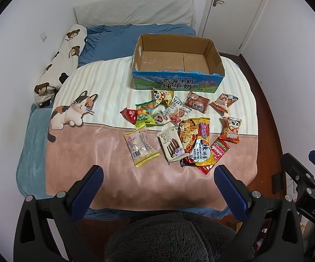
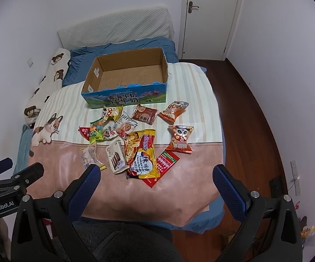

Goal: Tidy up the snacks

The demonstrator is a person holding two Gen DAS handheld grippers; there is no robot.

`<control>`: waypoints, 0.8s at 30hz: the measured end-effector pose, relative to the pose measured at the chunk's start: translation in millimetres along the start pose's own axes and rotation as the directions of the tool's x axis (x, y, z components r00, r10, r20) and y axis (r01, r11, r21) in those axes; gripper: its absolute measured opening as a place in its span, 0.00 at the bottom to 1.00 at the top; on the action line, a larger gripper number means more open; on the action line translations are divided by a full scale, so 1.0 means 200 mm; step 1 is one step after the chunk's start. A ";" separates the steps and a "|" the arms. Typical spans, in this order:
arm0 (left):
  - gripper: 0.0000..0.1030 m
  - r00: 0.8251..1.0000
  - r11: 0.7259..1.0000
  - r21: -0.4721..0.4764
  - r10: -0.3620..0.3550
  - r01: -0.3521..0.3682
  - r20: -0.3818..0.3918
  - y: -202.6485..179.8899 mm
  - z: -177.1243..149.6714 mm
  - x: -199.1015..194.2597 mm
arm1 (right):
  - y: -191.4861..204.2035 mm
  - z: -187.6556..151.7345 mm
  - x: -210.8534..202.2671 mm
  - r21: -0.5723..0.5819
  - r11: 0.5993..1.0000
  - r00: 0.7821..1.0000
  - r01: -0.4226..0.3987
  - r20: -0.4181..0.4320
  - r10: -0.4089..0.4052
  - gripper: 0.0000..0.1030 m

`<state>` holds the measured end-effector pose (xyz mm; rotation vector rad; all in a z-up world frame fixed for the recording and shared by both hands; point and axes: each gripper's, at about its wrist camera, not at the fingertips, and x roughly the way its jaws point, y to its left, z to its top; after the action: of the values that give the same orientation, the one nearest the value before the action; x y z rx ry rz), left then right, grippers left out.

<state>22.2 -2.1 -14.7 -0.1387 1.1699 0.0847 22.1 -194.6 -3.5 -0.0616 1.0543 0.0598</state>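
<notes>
Left wrist view: left gripper (image 1: 158,175) spread wide, empty; snacks (image 1: 179,126) heaped on blanket (image 1: 105,174) before empty box (image 1: 177,63); right gripper (image 2: 157,175) likewise apart, one finger (image 2: 87,183) covering clear packet (image 2: 90,155).

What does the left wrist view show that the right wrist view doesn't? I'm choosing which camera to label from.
Only the left wrist view shows the right gripper at its right edge, plus the yellow-edged clear packet in full.

Only the right wrist view shows the left gripper at its left edge, and much more of the wooden floor beside the bed.

Both show the empty cardboard box, the snack packets scattered in front of it, the yellow noodle packet, the cat blanket, the white door, and each camera's own open gripper.
</notes>
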 end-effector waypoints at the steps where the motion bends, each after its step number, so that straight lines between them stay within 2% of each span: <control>1: 1.00 1.000 1.000 0.000 -0.001 0.001 -0.001 0.00 0.00 0.00 | 0.00 0.00 0.00 0.001 1.000 1.000 0.000 -0.001 0.000 1.00; 24: 1.00 1.000 1.000 0.006 -0.010 0.010 -0.010 0.00 0.06 0.00 | 0.01 0.04 0.01 -0.003 1.000 1.000 -0.003 -0.008 0.003 1.00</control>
<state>33.6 0.0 -9.8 -0.1402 1.1797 0.0717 29.5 -191.9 -1.1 -0.0628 1.0629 0.0636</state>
